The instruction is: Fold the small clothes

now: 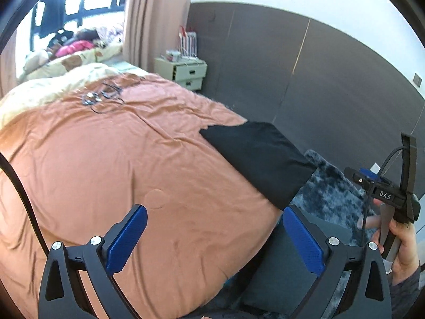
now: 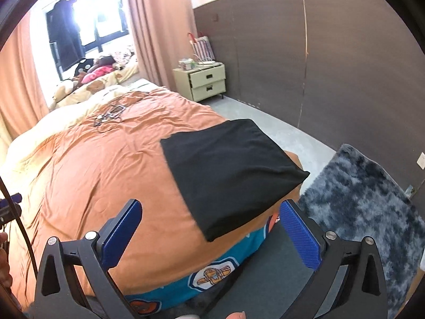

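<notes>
The folded black cloth (image 2: 228, 175) lies flat just ahead of the right gripper (image 2: 212, 236), its long side slanting toward the bed's right edge. Both the right and left gripper (image 1: 215, 236) gape wide, holding nothing; the orange blanket (image 2: 106, 175) spreads bare to the left

One folded black garment (image 2: 228, 175) lies at the frame's centre on one orange duvet (image 2: 106, 175). Two grippers show: the right gripper (image 2: 211, 231) low in its own view, the left gripper (image 1: 215, 235) likewise. One two-drawer nightstand (image 2: 204, 82) upper centre, one grey shaggy rug (image 2: 364, 207) lower right, one tangle of cables (image 2: 109, 117) upper left.
</notes>
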`<state>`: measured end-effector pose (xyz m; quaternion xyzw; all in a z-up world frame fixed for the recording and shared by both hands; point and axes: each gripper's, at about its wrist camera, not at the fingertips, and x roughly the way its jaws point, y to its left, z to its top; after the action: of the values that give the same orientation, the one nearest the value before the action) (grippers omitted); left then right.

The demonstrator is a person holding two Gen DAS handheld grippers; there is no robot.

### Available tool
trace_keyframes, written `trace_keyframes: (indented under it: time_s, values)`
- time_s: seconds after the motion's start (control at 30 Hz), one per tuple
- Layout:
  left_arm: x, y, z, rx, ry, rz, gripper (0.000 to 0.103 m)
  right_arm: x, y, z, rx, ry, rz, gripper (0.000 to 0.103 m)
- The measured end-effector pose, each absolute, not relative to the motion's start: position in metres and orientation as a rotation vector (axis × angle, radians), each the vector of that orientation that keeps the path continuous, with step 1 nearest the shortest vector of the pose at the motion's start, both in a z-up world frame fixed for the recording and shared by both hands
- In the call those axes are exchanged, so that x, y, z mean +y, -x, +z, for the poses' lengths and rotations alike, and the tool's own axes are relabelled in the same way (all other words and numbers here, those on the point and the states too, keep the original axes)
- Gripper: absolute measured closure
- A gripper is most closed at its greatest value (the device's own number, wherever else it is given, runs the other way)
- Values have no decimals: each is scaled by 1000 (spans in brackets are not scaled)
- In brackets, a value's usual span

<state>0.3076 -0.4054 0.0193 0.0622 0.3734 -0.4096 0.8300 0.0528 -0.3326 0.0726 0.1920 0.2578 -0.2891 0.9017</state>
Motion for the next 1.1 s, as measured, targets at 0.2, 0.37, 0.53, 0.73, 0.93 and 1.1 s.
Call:
trace_keyframes:
  time_s: [0.2,0.37,0.53,0.73,0.93,1.1]
  values:
    - [-366,-275,42,727,-81,-826,1,-307,-20,74,494,-371,-578,0]
    - [-341,-251,55,668,-60,-802,1,-288,4,77,463,-338,-573,0]
    - [-323,-221,61,620,-51,-787,1,-263,26,78,429,-299,-569,0]
    - [-298,-184,64,566,-53,-755,1,-232,50,73,387,-264,-557,0]
    - [-277,-152,65,517,-63,-727,1,-206,74,63,353,-234,-539,0]
    - [-259,-133,56,517,-42,-707,1,-191,91,54,334,-220,-520,0]
